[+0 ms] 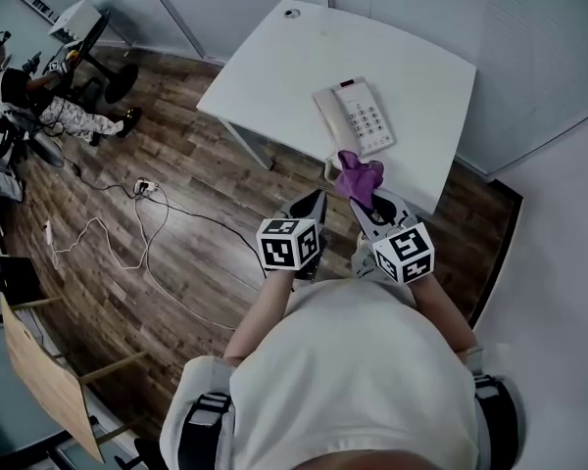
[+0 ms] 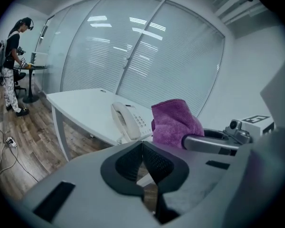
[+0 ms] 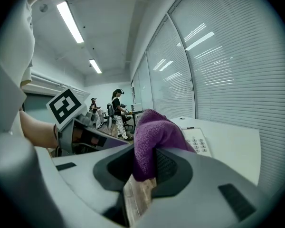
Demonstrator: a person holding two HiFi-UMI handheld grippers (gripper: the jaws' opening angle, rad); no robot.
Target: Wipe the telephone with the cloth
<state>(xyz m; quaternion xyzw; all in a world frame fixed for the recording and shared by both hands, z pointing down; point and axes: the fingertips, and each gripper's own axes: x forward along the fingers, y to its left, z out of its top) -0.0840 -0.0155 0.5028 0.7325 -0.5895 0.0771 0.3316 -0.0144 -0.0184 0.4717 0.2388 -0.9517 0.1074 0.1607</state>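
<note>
Wooden floor (image 1: 108, 292) lies open on the left. Our left tool (image 1: 319, 197) is pinched fully together on nothing, just short of the table (image 1: 265, 57) edge. The telephone (image 1: 355, 116) lies by that near edge. Its long axis runs away from us, handset on its left, keypad print too small to read. Bare top spreads left and beyond it. Our right tool (image 1: 370, 204) clamps the bunched purple cloth (image 1: 358, 176), just before the phone's near end.

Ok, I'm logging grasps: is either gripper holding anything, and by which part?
The right gripper is shut on the purple cloth, pinching its bunched lower end; the rest stands above the jaws. The left gripper is shut, empty.
</note>
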